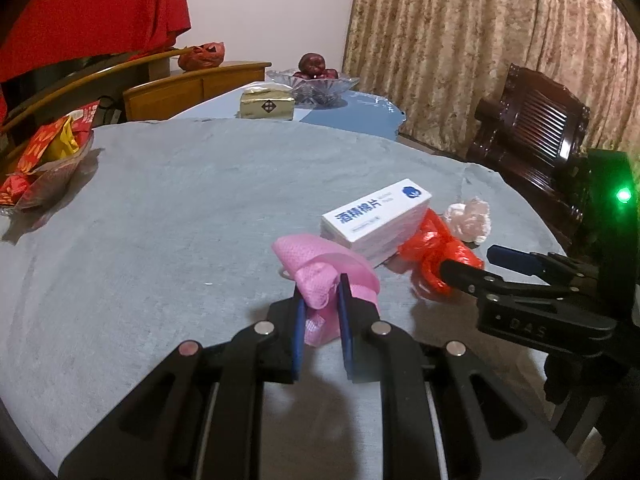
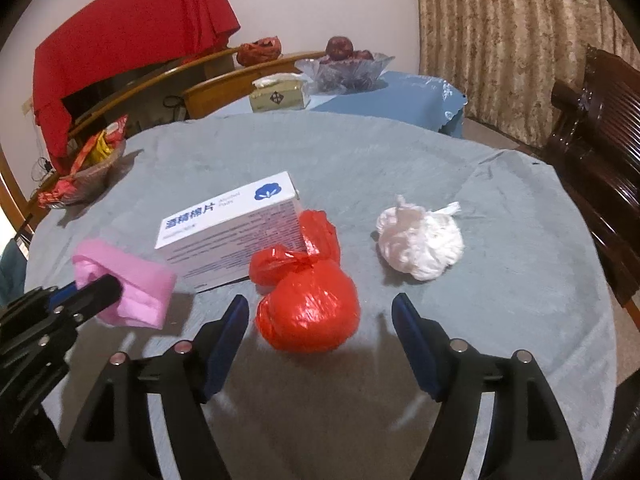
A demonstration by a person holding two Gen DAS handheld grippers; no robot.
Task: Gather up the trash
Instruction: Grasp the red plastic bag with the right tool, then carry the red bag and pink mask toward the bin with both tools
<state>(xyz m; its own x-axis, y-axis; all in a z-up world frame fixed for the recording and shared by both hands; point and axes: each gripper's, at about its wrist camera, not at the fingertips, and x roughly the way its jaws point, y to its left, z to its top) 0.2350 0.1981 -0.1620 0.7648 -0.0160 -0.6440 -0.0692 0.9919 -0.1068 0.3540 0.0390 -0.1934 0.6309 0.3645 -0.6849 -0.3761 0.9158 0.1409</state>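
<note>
My left gripper (image 1: 322,292) is shut on a crumpled pink foam wrap (image 1: 324,270), which also shows in the right wrist view (image 2: 132,276) at the left. My right gripper (image 2: 320,312) is open, its fingers either side of a knotted red plastic bag (image 2: 308,308) on the grey tablecloth (image 2: 360,160); the bag also shows in the left wrist view (image 1: 434,256). A white box of alcohol pads (image 2: 232,228) lies behind the bag. A white crumpled plastic wad (image 2: 420,240) lies to the right.
A glass bowl of red and yellow snack packets (image 2: 88,164) stands at the table's left edge. Behind are a blue-clothed table with a tissue box (image 2: 280,94) and a fruit bowl (image 2: 344,64). A dark wooden chair (image 2: 600,140) stands at the right.
</note>
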